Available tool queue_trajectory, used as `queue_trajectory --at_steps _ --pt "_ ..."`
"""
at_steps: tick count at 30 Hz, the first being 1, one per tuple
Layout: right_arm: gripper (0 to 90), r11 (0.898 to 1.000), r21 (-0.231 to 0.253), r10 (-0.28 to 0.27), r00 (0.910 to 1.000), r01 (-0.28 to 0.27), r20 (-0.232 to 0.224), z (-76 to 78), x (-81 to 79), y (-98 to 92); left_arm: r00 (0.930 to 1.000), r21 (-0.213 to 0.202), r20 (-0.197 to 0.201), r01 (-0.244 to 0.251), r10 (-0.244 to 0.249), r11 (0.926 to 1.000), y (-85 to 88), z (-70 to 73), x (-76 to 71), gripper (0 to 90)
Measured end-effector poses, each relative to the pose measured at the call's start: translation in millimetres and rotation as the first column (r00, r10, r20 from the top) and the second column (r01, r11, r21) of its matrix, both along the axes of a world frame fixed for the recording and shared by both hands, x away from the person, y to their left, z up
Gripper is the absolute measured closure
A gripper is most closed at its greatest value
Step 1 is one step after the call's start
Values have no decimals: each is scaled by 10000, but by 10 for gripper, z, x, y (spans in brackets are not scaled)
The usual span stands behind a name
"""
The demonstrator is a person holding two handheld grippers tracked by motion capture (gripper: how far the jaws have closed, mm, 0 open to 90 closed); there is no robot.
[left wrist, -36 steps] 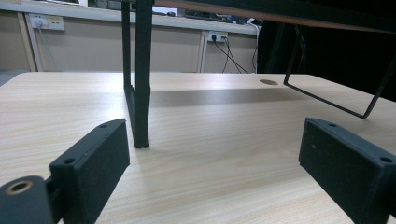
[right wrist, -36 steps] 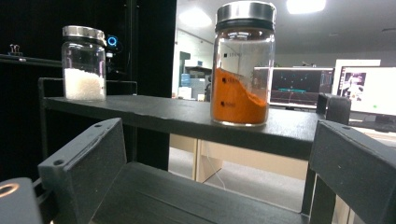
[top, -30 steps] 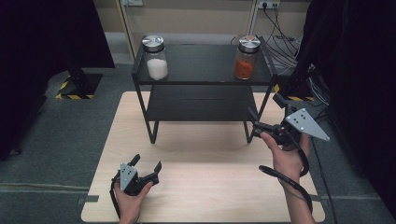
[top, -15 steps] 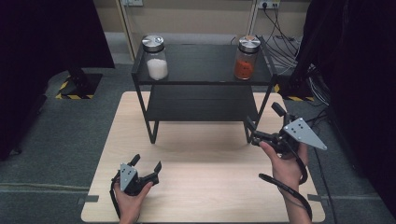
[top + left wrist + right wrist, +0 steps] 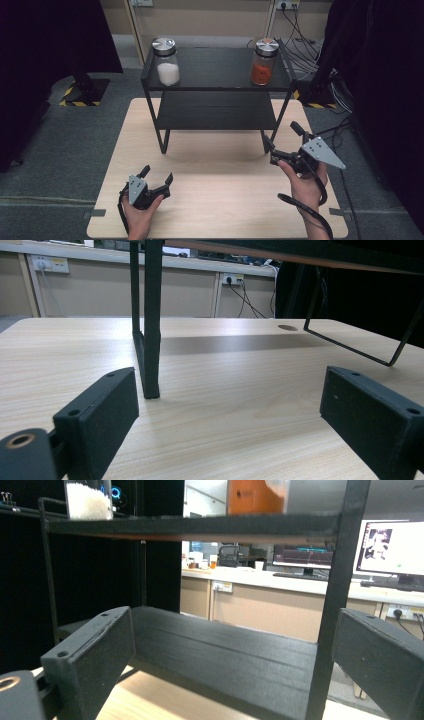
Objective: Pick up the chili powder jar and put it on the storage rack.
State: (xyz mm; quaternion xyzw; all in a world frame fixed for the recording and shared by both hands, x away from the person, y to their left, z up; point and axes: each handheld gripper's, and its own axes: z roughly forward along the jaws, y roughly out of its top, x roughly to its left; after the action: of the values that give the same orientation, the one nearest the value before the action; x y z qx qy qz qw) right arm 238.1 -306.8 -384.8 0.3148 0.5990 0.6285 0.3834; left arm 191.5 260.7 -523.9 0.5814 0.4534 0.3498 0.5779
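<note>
A black two-tier rack [image 5: 215,88] stands at the far side of the wooden table [image 5: 225,205]. On its top shelf a jar of white grains [image 5: 166,61] sits at the left and a jar of orange stuff [image 5: 262,62] at the right. My left gripper [image 5: 158,173] rests low near the table's front left, open and holding nothing; its view [image 5: 230,405] looks at the rack's front left leg [image 5: 151,330]. My right gripper [image 5: 281,136] is open beside the rack's front right leg [image 5: 272,131]. Its view [image 5: 235,650] faces the lower shelf [image 5: 225,655], with the leg [image 5: 335,605] between its jaws.
Grey carpet surrounds the table. Cables and sockets [image 5: 300,45] lie behind the rack on the right. Black curtains hang at both sides. The right gripper view looks through the rack to a desk with monitors [image 5: 390,545].
My right gripper has drifted a little down and toward the near edge of the table. The left gripper and both jars have stayed where they were.
</note>
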Motion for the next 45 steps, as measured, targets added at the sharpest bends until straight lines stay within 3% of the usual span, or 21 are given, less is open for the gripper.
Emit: queue_trajectory --at_steps 17,29,45 --pt "39 9999 -135 61 9988 -67 -488 -301 -59 -32 10000 -15 18 -7 7 10000 -2 -4 -3 77" --pt "39 9996 -237 142 9939 -169 -1097 -556 -81 3 10000 -38 38 -18 18 10000 -1 -8 -5 73" --pt "39 9996 -295 8 9886 -53 -1506 -826 -128 40 10000 -7 42 -19 19 10000 -4 -7 -6 73"
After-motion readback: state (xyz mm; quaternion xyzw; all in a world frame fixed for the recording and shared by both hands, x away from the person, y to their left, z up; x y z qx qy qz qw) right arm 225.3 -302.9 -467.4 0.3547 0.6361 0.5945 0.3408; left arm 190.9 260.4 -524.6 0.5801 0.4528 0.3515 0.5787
